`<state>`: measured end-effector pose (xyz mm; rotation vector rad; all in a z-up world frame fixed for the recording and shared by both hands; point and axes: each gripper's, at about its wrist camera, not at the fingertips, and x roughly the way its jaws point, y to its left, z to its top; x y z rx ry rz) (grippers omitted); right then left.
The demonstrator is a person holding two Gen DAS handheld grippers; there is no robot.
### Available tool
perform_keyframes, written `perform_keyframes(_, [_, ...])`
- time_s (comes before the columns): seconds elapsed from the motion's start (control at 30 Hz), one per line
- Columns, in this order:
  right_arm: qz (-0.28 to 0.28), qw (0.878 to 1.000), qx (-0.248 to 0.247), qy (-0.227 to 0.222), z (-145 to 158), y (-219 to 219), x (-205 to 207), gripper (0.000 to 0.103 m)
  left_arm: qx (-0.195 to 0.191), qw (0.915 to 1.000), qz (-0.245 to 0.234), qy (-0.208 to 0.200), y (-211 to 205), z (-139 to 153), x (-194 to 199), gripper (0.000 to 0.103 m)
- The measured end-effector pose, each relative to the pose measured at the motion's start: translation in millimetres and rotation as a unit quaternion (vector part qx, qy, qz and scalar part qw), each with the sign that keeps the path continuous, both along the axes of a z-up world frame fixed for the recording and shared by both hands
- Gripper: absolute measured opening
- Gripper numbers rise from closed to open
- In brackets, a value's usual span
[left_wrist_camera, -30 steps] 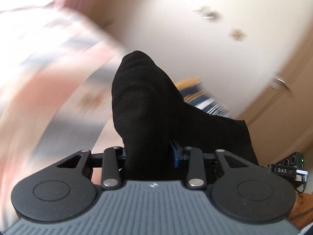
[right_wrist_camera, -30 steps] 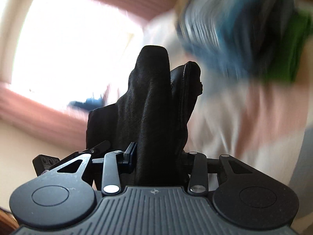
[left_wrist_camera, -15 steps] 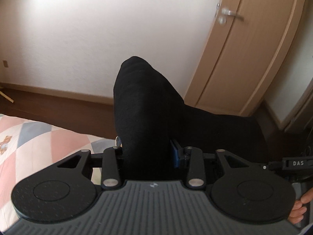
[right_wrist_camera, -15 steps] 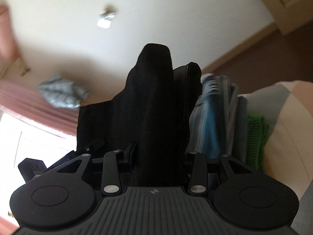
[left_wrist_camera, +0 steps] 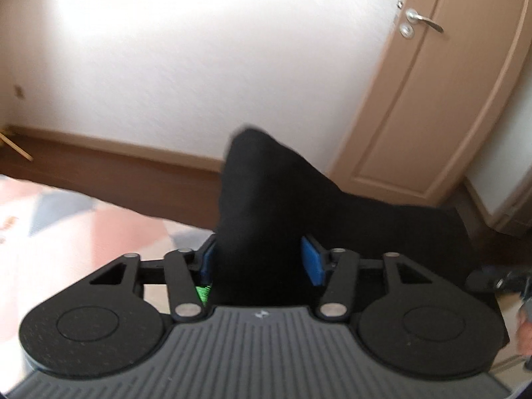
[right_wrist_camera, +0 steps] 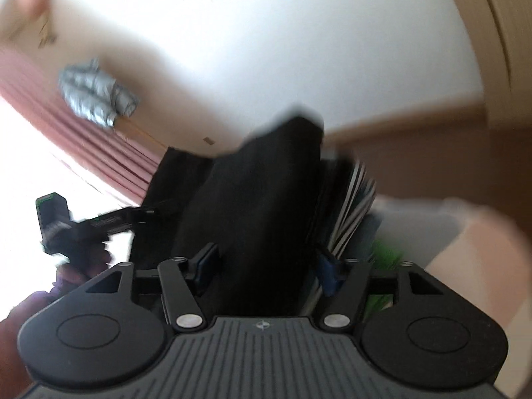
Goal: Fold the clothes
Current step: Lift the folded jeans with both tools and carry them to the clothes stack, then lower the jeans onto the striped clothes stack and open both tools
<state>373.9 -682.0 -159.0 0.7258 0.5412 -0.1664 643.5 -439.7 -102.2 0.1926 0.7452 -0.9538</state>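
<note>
A black garment (left_wrist_camera: 266, 212) stands bunched between the blue pads (left_wrist_camera: 312, 259) of my left gripper (left_wrist_camera: 259, 256) and spreads off to the right. The jaws are opening, and the right pad's face shows bare beside the cloth. In the right wrist view the same black garment (right_wrist_camera: 266, 199) runs up between the fingers of my right gripper (right_wrist_camera: 266, 266). Those jaws are opening too, and both pads stand off the cloth. The garment lies over a stack of folded clothes, with a striped piece (right_wrist_camera: 355, 199) and a green one (right_wrist_camera: 382, 249) showing.
A pink and grey patterned quilt (left_wrist_camera: 83, 232) covers the bed below. Behind it are brown floor (left_wrist_camera: 116, 173), a white wall and a wooden door (left_wrist_camera: 432, 99). A grey jacket (right_wrist_camera: 96, 96) hangs by a pink curtain (right_wrist_camera: 66, 126). A person's hand holds the other gripper (right_wrist_camera: 53, 219).
Both views swung from the bed towards the wall and door. Both pairs of jaws have widened, the right more, and the black cloth has sunk lower between them.
</note>
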Motion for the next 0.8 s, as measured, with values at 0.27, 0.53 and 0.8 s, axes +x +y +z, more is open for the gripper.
perform_keyframes(0.27, [0.083,0.959,-0.261,-0.068,52,23,15,0.064,-0.036,0.9939,0.012,-0.104,8,30,-47,0.016])
perform_keyframes(0.53, [0.130,0.947,-0.294,-0.015,-6,36,36,0.059,-0.033,0.9988,0.029,-0.020,-55,-31,4,0.004])
perform_keyframes(0.8, [0.112,0.958,-0.264,-0.013,-23,30,27,0.059,0.007,0.9995,0.030,-0.005,-67,-63,25,0.003])
